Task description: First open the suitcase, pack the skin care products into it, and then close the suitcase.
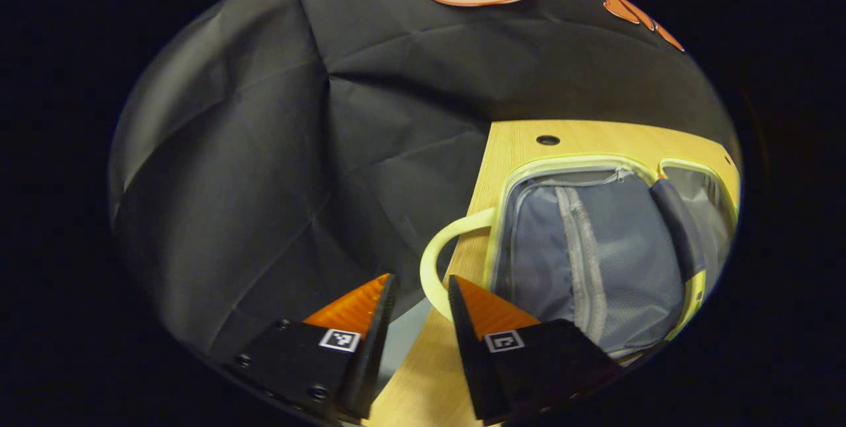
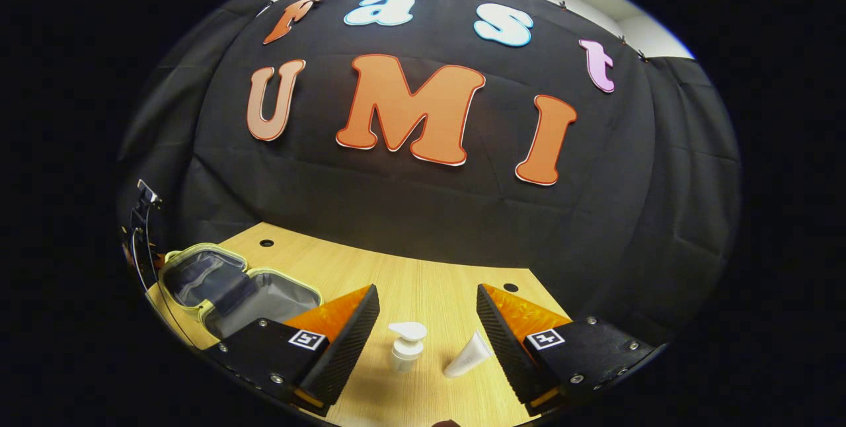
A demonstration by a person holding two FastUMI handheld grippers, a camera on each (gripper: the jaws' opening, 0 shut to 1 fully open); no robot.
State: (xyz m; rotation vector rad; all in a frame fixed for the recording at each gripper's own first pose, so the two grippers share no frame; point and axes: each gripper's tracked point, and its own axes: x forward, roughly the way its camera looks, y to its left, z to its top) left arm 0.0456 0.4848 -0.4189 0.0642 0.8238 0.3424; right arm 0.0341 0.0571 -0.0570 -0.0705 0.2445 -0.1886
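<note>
While the suitcase (image 1: 595, 248) lies open on the pale wooden bench (image 1: 522, 143), the left gripper view shows it at the right of the frame: a small case with a pale yellow-green shell and rim, a grey fabric lining, a light zipper running down the mesh pocket of the nearer half, and a dark strap crossing the hinge line between the two halves. A curved handle (image 1: 439, 262) of the same pale colour sticks out from the case's left side past the bench edge. The left gripper (image 1: 422, 291) sits at the bottom centre of that view with its fingers apart and nothing between them; the right-hand finger tip appears close to the handle's lower curve, though I cannot tell whether they touch. In the right gripper view the suitcase (image 2: 231, 288) appears at the lower left of the frame, both halves spread open and facing up near the bench's left end. The right gripper (image 2: 426, 311) is at the bottom centre, its fingers wide apart and holding nothing. Between those fingers, farther along the bench (image 2: 423, 275), stand the skin care products: a white pump bottle (image 2: 406, 346) upright at lower centre, and just to its right a white tube (image 2: 468, 357) lying on its side, tilted, close to the right finger. The two products are near each other but apart, and well away from the suitcase.
</note>
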